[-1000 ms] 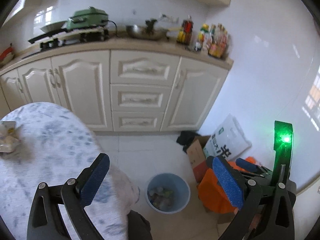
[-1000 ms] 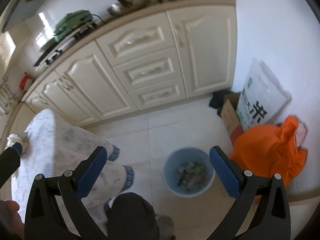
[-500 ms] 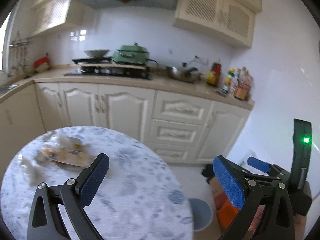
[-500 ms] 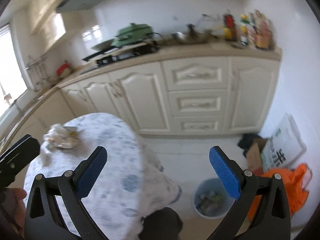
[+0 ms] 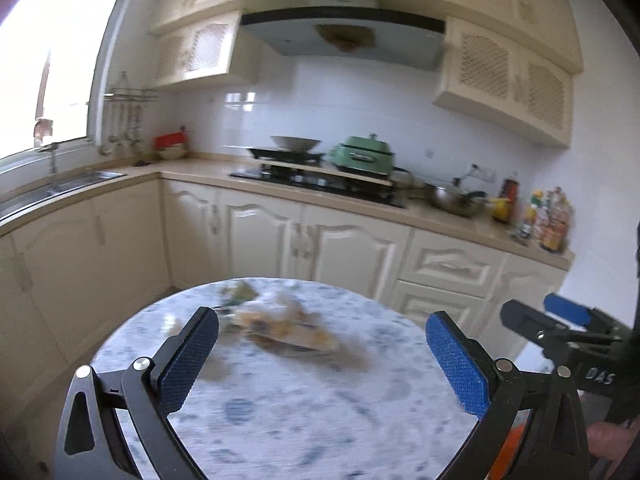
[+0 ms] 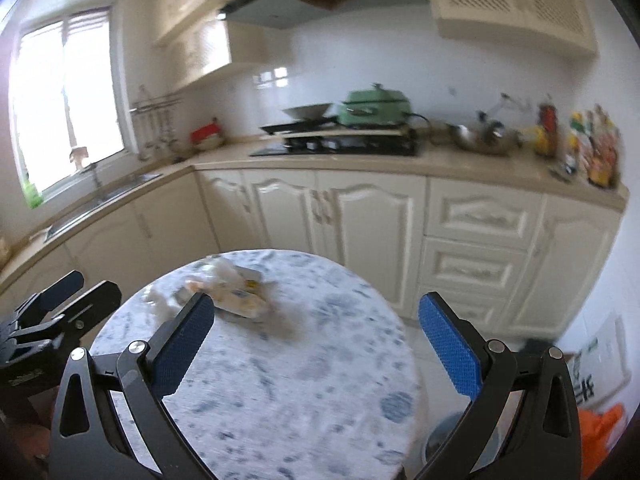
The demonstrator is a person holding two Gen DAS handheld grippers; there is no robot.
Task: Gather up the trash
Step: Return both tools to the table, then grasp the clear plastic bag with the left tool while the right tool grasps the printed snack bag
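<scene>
A pile of crumpled wrappers and plastic trash [image 5: 280, 326] lies on the far part of a round white table with blue flecks [image 5: 304, 408]; it also shows in the right wrist view [image 6: 236, 296]. My left gripper [image 5: 320, 364] is open and empty, above the table's near side. My right gripper [image 6: 316, 348] is open and empty, also above the table [image 6: 304, 380]. The blue trash bin [image 6: 448, 440] stands on the floor right of the table, partly hidden by the table edge. Both views are blurred.
Cream kitchen cabinets [image 5: 340, 256] and a counter with a stove and green pot [image 5: 362, 158] run behind the table. A sink [image 5: 60, 188] is at left. An orange bag [image 6: 600, 436] and a white sack [image 6: 600, 364] sit on the floor at right.
Both grippers have swung up and left from the floor bin to the table top. The trash pile has come to the middle of both views. Both stay open.
</scene>
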